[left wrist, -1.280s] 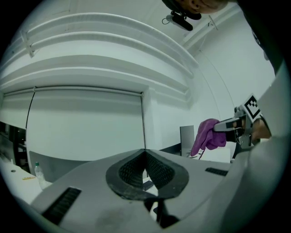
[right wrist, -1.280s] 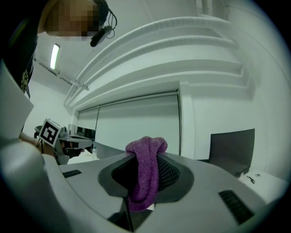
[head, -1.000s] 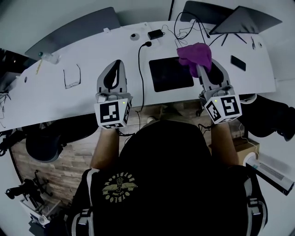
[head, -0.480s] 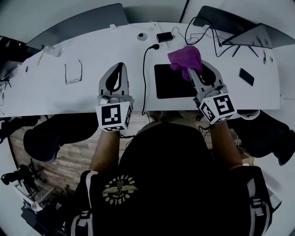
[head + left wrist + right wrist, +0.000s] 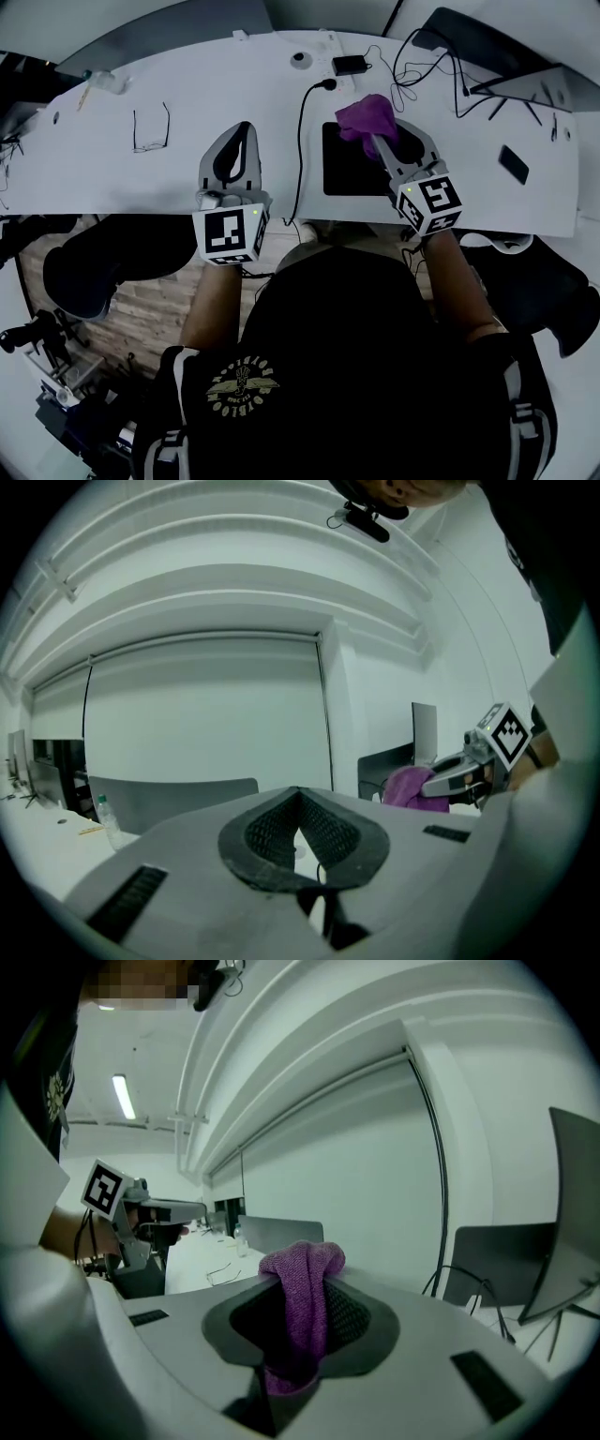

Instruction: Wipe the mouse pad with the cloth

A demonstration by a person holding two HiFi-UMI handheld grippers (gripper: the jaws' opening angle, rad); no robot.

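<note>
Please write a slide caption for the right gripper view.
Right tool clamps the purple cloth between its jaws.

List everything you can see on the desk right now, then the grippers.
desk: one, white, spans the head view
mouse pad: one, black, on the desk ahead of the right gripper
cloth: one, purple, bunched over the mouse pad's far edge
glasses: one pair, dark-framed, desk's left part
cable: one, black, left of the mouse pad
small box: one, black, far edge, with wires beside it
phone: one, black, desk's right end
bottle: one, clear, far left
left gripper: grey, jaws together, empty
right gripper: grey, jaws clamped on the cloth
</note>
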